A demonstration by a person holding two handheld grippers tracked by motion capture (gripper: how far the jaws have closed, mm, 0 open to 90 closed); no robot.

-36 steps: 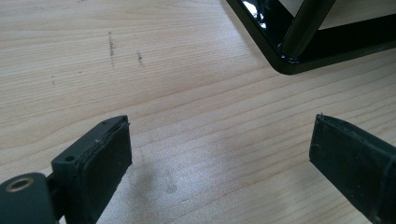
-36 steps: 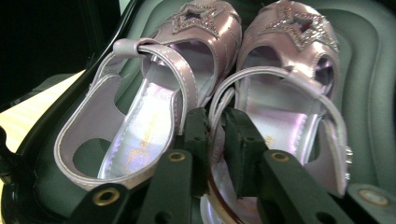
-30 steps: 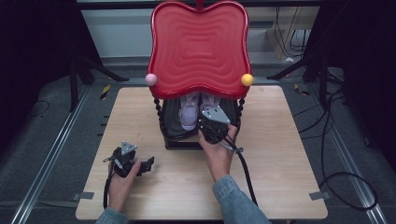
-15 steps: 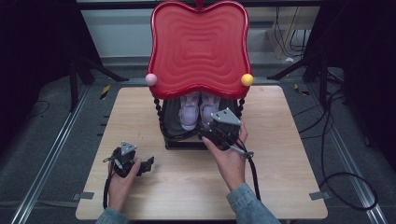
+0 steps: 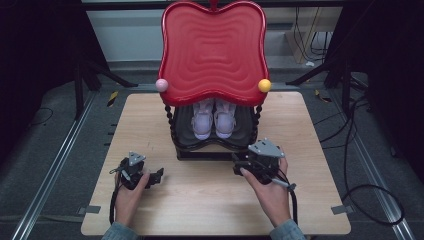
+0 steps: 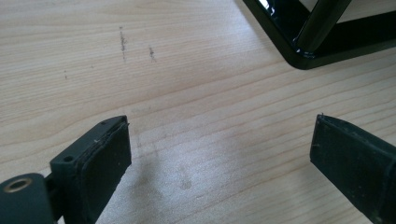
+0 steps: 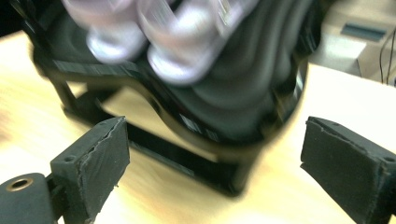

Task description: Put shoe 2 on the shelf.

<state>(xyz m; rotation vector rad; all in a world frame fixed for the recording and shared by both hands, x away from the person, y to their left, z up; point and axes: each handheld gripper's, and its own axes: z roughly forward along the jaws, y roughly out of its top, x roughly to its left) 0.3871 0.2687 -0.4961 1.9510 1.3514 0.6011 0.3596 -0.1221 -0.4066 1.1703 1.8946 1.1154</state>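
A pair of small white-and-lilac shoes is seen side by side on the black lower shelf of a two-tier stand, toes toward the person, under its glossy red wavy-edged top tray. The stand is set at the far middle of the pale wooden table. Just in front of the shelf's right corner, the right gripper is held low over the table; its jaws have just been opening and stand wide apart with nothing between them, the shoes being left free on the shelf. In the right gripper view the shoes appear blurred above the shelf edge. The left gripper is held near the table's front left, also released and empty, over bare wood.

The right shoe could be judged to sit close to the shelf's front lip; if the stand were knocked by the gripper body or its trailing cable, the pair might be shifted or tipped off.
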